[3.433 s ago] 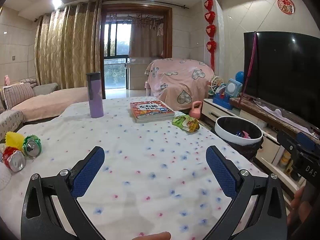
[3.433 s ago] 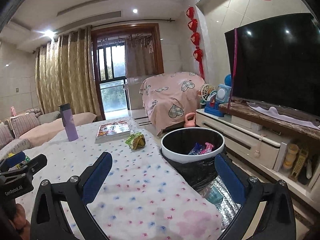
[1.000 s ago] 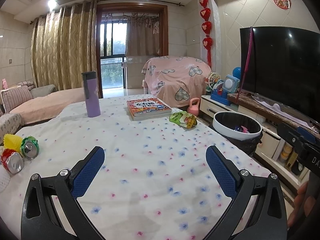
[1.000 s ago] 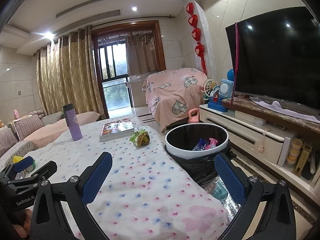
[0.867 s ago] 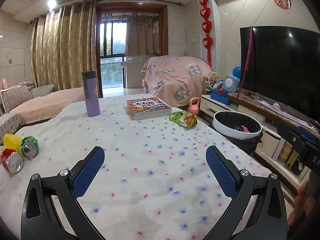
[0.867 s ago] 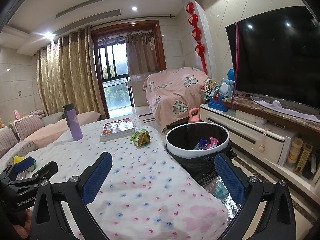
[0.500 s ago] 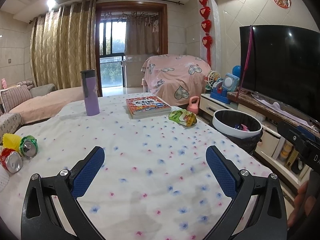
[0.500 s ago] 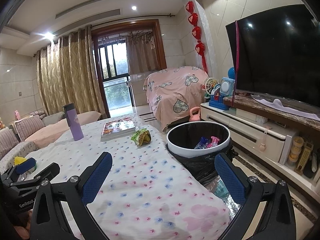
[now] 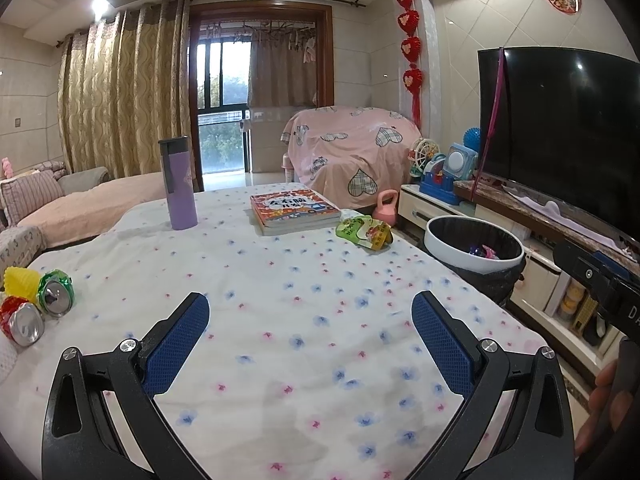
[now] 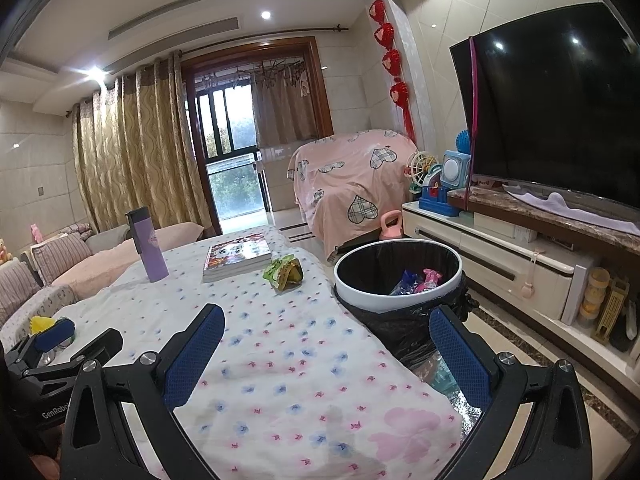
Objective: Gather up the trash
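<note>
Two tools hover over the flowered bench [image 9: 304,264], both spread wide and holding nothing: left tool [image 9: 310,320], right tool [image 10: 326,334]. Green snack wrapper [image 9: 364,232] lies near the bench's right edge beside the book [image 9: 294,208]. Crushed cans [image 9: 38,306] sit far left. Bin [image 10: 396,276] stands just off the bench's right side.

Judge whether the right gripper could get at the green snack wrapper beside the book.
Probably yes: the right gripper is open, and only bare tablecloth lies before the green snack wrapper.
</note>
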